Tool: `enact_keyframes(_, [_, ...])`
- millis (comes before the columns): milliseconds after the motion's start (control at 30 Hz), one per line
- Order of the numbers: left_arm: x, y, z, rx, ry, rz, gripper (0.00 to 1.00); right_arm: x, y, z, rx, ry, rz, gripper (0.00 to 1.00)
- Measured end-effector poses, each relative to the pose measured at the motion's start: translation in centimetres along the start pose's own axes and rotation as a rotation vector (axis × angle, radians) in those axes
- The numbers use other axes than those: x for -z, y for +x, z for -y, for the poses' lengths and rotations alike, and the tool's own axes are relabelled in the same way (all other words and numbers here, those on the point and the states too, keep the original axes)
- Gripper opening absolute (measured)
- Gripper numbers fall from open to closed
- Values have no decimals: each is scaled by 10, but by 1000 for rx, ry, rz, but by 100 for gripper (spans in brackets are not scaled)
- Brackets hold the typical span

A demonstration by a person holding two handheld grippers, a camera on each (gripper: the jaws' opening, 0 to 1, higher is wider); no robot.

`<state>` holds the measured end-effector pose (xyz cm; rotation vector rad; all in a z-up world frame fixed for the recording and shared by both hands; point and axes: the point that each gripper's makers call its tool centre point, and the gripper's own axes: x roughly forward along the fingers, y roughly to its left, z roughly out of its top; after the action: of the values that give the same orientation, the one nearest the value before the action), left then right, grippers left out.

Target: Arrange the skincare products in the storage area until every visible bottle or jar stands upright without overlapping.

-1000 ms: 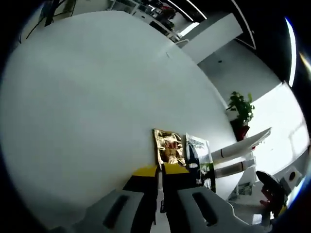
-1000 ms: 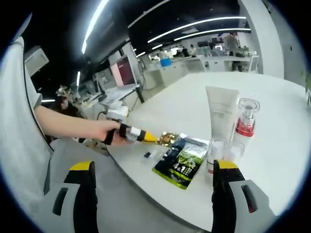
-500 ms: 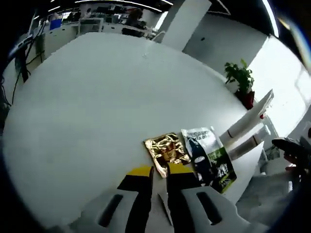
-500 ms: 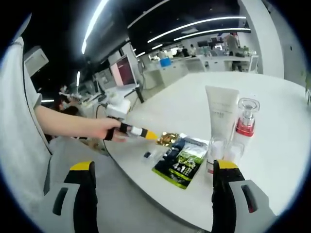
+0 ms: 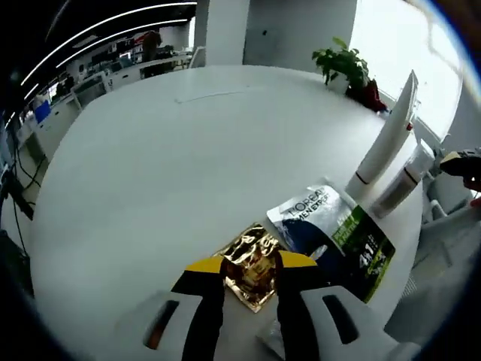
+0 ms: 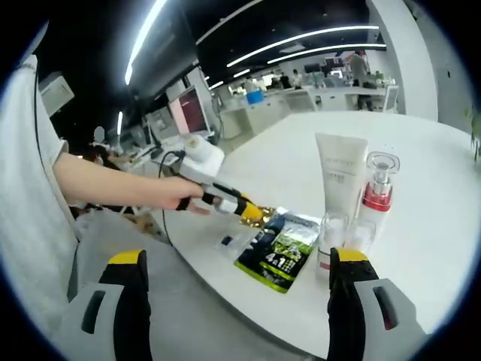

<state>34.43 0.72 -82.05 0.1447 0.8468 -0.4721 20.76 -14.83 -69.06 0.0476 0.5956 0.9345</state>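
The gold sachet (image 5: 252, 262), flat on the white table (image 5: 150, 173) beside the green packet (image 5: 334, 233), looks thin, light and slippery, so the left gripper (image 5: 250, 265), jaws slightly apart around its near edge, should pinch there, while the right gripper (image 6: 237, 263) hangs wide open and empty.
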Motion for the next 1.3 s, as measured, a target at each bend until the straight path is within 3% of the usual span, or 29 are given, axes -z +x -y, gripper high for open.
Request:
enact_keyframes(100, [5,4,0,2,39,-22,29,0,0,0,1,-1,-1,99])
enact_keyframes(200, [2,4,3,-7,139,-28,30,0,0,1,2,1,-1,99])
enact_keyframes(633, [7,1,1,48,221,-43,31,4,5,2,-2,1,-13,99])
enact_keyframes(967, [8,1,-3,58,219,-48,31,3,4,1,-1,-2,-10,99])
enact_keyframes(1067, [8,-1,-1,68,204,-51,37,3,4,1,-1,-2,-8,99])
enact_keyframes(1300, [0,-8,3,73,190,-26,37,3,4,1,2,-6,-9,99])
